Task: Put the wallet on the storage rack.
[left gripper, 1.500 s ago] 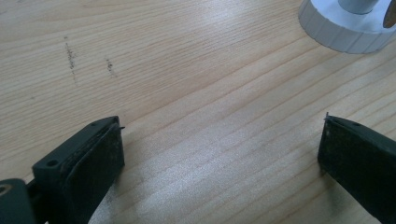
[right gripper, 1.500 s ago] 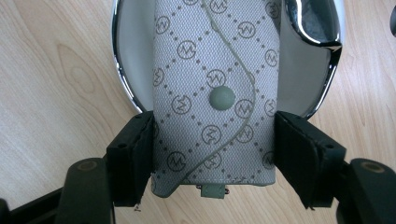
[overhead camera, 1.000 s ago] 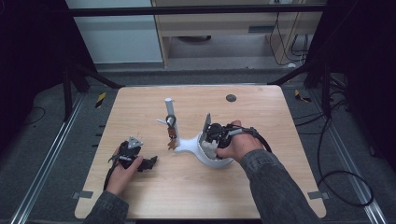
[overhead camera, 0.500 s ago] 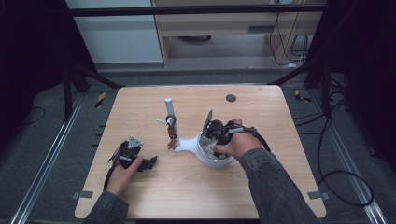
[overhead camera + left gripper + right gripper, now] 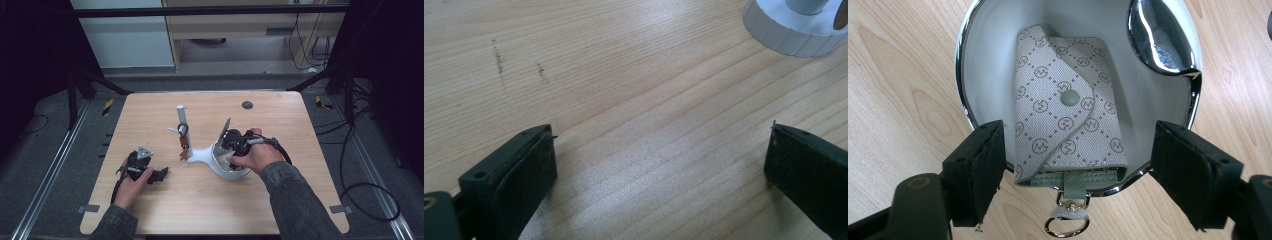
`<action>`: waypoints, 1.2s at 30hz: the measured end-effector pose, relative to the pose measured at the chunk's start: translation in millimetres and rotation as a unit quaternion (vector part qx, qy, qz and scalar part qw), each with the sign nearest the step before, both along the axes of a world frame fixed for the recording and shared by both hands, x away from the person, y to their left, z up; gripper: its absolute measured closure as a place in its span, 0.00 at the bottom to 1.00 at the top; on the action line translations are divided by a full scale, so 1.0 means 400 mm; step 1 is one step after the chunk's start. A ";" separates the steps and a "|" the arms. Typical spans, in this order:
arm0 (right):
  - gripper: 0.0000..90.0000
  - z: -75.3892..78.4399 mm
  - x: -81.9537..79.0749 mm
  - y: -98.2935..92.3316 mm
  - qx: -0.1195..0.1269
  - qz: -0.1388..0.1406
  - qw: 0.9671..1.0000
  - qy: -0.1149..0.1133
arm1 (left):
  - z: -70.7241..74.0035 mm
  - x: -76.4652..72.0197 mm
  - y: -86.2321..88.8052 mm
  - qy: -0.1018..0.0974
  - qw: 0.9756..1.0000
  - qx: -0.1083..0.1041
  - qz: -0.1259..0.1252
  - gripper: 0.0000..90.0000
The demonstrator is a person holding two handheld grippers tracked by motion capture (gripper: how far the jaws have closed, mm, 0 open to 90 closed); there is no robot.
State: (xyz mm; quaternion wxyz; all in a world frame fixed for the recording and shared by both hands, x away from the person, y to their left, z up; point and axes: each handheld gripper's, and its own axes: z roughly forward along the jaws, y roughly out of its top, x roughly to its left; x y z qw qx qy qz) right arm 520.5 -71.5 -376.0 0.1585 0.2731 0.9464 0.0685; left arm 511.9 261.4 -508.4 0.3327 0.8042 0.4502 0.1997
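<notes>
Now hovering over the white bowl (image 5: 998, 30) at about four o'clock of the desk (image 5: 165, 205): right tool (image 5: 234, 142), jaws standing apart after just opening, gripping nothing. Lying inside that bowl, between the parted jaws in the right gripper view: grey patterned key pouch (image 5: 1068, 115), snap flap up, its metal ring (image 5: 1066, 226) poking over the chromed rim at six o'clock. Resting on the desk at eight o'clock: left tool (image 5: 161, 175), jaws wide apart over bare wood. Standing at the centre: white post stand (image 5: 181, 117), small keyrings hanging beside it.
</notes>
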 end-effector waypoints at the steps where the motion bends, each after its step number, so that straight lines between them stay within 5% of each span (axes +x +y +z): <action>1: 0.24 0.001 -0.001 -0.001 0.001 0.001 1.000 -0.001 | 0.000 0.000 0.000 0.000 1.000 0.000 0.000 0.00; 19: 0.16 0.019 -0.024 -0.018 0.017 -0.006 1.000 -0.014 | 0.000 0.000 0.000 0.000 1.000 0.000 0.000 0.00; 36: 0.11 0.046 -0.045 -0.068 0.065 -0.021 0.997 -0.041 | 0.000 0.000 0.000 0.000 1.000 0.000 0.000 0.00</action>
